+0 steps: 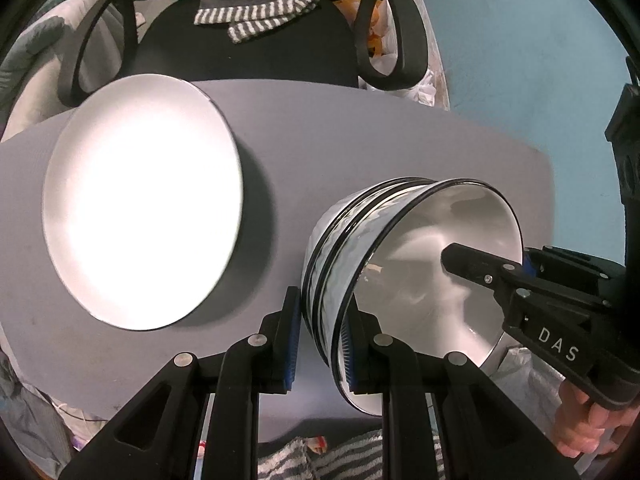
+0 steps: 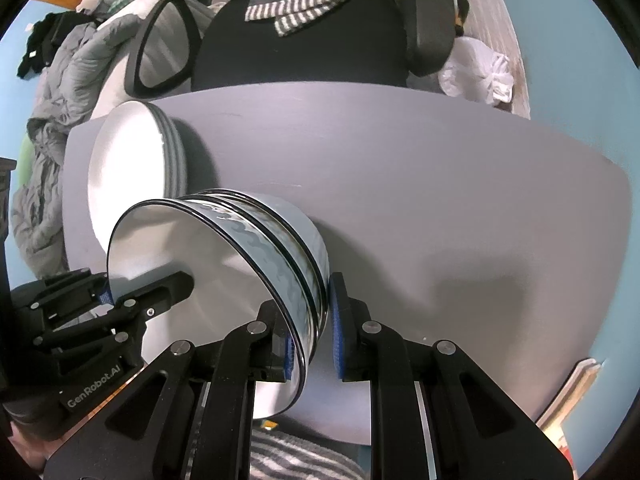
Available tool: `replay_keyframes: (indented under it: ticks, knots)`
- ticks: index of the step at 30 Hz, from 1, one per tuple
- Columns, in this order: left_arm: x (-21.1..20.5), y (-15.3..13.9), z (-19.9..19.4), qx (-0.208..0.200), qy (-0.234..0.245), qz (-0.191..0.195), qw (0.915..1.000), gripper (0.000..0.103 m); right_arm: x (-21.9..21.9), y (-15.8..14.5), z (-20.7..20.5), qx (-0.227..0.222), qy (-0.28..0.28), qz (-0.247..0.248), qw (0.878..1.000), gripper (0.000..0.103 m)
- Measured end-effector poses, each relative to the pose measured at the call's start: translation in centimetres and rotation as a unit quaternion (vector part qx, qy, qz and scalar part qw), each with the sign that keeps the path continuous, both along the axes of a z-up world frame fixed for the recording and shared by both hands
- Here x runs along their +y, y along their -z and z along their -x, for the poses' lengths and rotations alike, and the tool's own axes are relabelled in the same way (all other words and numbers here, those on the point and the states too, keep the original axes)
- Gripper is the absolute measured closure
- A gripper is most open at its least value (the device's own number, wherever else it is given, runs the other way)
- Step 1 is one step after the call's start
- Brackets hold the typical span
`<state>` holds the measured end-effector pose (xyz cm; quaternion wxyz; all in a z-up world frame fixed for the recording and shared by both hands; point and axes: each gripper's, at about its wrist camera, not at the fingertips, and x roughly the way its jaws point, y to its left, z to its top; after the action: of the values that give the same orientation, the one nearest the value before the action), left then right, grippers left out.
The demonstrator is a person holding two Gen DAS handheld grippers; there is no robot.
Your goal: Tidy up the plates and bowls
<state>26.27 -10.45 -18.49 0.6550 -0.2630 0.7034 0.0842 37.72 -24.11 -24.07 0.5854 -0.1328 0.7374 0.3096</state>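
Together, two hand-held grippers carry a nested stack of bowls above a grey desk, each clamped on an opposite side of the rim. The left gripper has its fingers nearly closed, pinching the rim wall between blue pads; the right gripper grips the far side in the same narrow pinch. At least three dark-edged rims show, with a wavy blue band on the outer walls, and the stack appears to sit just off the desk, though its base is hidden. A stack of white plates rests on the desk just beside the bowls, toward the left gripper's side. Behind the desk stands a black office chair draped with a striped cloth.

The step in hand looks like moving the gathered bowls to their resting spot, either onto the plates or alongside them; which one cannot be told. The next move calls for both hands travelling level and in step, so the stack neither tilts nor slips, then lowering squarely before either pair of fingers opens.
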Motion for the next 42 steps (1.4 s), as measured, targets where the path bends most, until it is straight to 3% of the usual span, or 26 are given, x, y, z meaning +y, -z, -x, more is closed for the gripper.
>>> replay_keyframes:
  ticks: [22,31,42]
  knots:
    - [6.6,-4.1,3.3,-0.033,-0.052,-0.020,0.9979,0.086,7.5,-4.7,2.2,-0.049,-0.045,-0.013,0.998,0.087]
    - [10.0,-4.1,4.8,-0.027,-0.076,-0.026,0.9964,0.086,12.1,-4.0,3.3,-0.046,-0.065,-0.016,0.997,0.087]
    - [13.6,-1.5,5.9,0.000,-0.084,-0.017,0.9963,0.086,15.9,-1.9,4.7,-0.027,-0.078,-0.007,0.997,0.087]
